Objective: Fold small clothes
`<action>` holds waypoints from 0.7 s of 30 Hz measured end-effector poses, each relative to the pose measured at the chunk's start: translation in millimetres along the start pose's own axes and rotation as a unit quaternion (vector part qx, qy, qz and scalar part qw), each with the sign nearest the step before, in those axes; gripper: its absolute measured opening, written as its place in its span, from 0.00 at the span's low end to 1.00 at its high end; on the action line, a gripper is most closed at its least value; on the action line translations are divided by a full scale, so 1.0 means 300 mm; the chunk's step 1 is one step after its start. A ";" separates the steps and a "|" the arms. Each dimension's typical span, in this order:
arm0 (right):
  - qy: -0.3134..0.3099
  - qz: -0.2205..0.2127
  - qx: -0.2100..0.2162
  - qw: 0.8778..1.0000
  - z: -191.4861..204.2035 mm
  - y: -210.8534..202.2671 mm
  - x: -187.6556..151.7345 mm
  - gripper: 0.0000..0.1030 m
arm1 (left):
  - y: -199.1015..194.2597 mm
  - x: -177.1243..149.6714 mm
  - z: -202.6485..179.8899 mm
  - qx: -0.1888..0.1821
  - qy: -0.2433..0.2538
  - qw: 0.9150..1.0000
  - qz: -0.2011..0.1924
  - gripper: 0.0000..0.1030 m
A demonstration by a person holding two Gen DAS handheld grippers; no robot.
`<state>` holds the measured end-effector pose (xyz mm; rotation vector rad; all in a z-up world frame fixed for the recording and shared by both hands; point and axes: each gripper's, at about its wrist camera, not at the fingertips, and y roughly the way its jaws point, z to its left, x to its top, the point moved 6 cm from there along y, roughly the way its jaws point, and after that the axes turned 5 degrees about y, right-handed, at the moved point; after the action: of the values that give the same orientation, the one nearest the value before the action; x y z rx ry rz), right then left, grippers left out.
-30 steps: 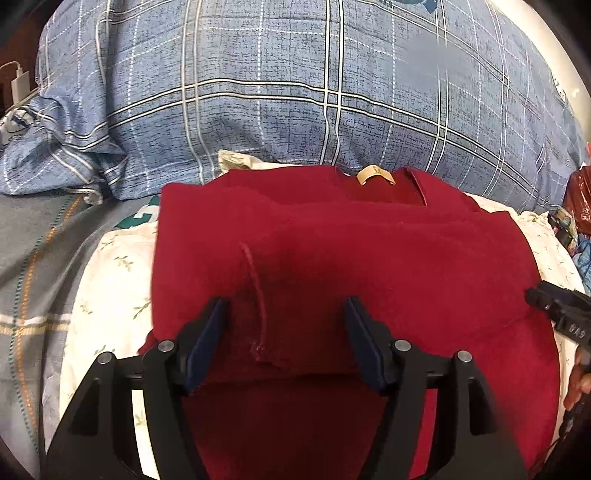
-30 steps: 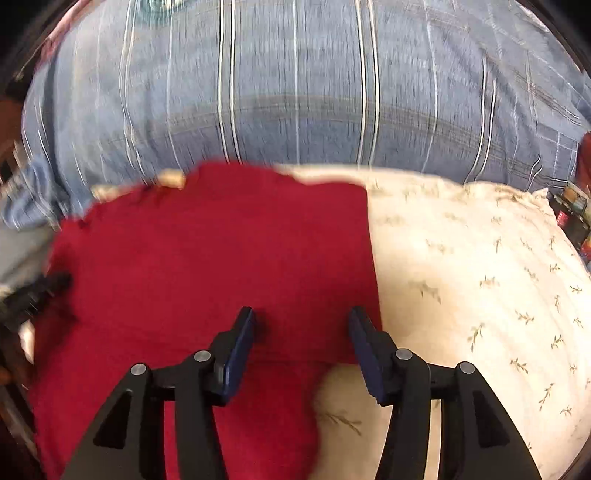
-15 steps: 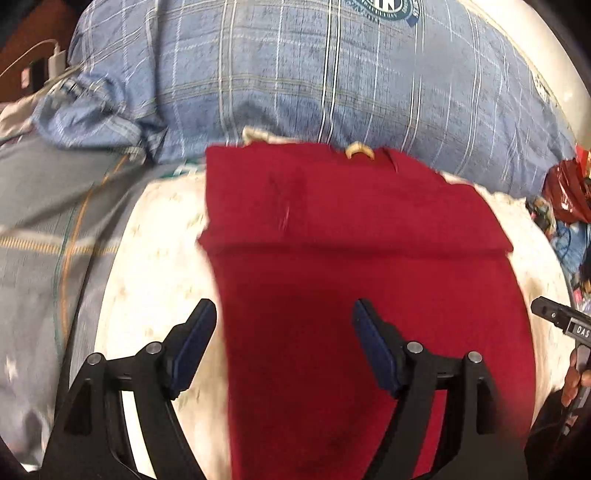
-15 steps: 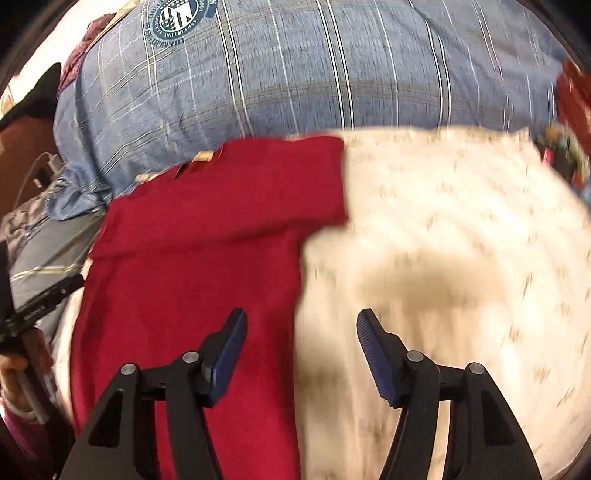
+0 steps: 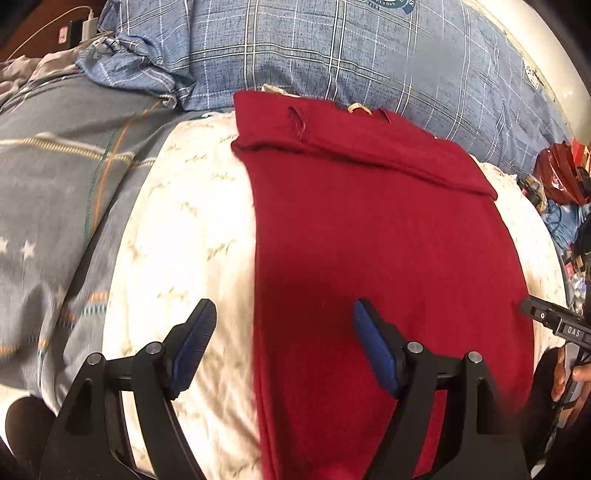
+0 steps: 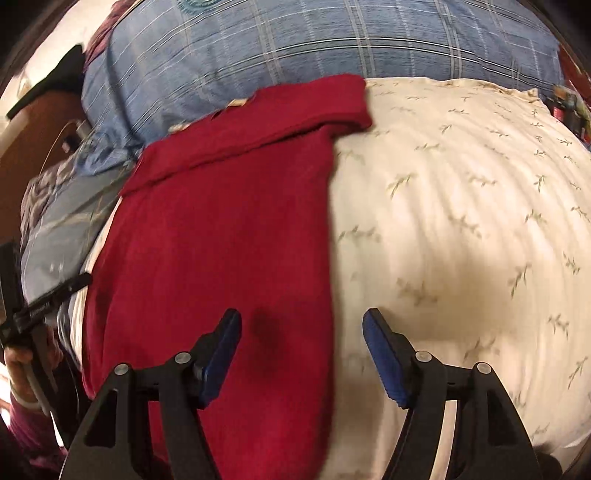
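A dark red garment (image 5: pixel 373 236) lay flat as a long folded strip on a cream pillow with a small leaf print (image 5: pixel 177 236), running from the upper middle of the left wrist view down to its bottom edge. Its top end was turned over in a band, with a tan neck label (image 5: pixel 360 108) showing at the far edge. In the right wrist view the same garment (image 6: pixel 221 236) filled the left half of the frame, with the pillow (image 6: pixel 461 206) bare to the right.

The left gripper (image 5: pixel 284 347) hung above the garment's left edge, jaws wide apart and empty, one pad over the pillow and one over the red cloth. The right gripper (image 6: pixel 301 354) straddled the garment's right edge the same way; its jaws were opening, with nothing pinched between them.

Behind the pillow, across the top of both views, lay a blue checked cushion (image 5: pixel 332 48). A grey bedcover with stars and stripes (image 5: pixel 55 192) filled the left side of the left wrist view, with a white charger (image 5: pixel 88 27) in the upper left corner. Clutter in the right margin, including something red (image 5: pixel 561 173), was too small to identify. The garment's near end was cut off by the frame, and both views were blurred low down.
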<state>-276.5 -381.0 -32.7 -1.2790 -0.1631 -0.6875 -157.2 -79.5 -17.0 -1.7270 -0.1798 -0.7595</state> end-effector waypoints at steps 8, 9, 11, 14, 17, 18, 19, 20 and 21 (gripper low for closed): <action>-0.008 0.019 0.017 1.000 0.021 -0.020 -0.087 0.71 | -0.004 -0.082 0.001 0.008 0.000 1.000 0.012 0.74; -0.005 0.021 0.018 1.000 0.019 -0.020 -0.090 0.71 | -0.006 -0.089 0.002 0.008 -0.001 1.000 0.012 0.74; 0.002 0.024 0.024 0.999 0.016 -0.024 -0.096 0.71 | -0.008 -0.101 0.006 0.008 -0.005 1.000 0.014 0.74; 0.010 0.029 0.032 0.999 0.018 -0.029 -0.106 0.68 | -0.012 -0.116 0.003 0.007 -0.005 1.000 0.016 0.74; 0.007 0.033 0.044 0.998 0.029 -0.033 -0.120 0.66 | -0.015 -0.128 -0.006 0.006 -0.002 1.000 0.017 0.74; 0.003 0.034 0.045 0.998 0.034 -0.034 -0.125 0.65 | -0.016 -0.131 -0.008 0.006 -0.002 1.000 0.017 0.74; 0.000 0.034 0.045 0.998 0.036 -0.034 -0.128 0.63 | -0.016 -0.134 -0.009 0.006 -0.001 1.000 0.018 0.74; -0.003 0.035 0.044 0.998 0.037 -0.033 -0.131 0.61 | -0.018 -0.136 -0.010 0.006 0.000 1.000 0.018 0.74; -0.004 0.036 0.044 0.998 0.038 -0.032 -0.133 0.60 | -0.020 -0.139 -0.010 0.005 0.000 1.000 0.019 0.74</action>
<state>-310.6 -356.5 -40.3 -1.1968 -0.1519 -0.6074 -193.7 -69.5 -35.7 -1.7160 -0.1510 -0.7294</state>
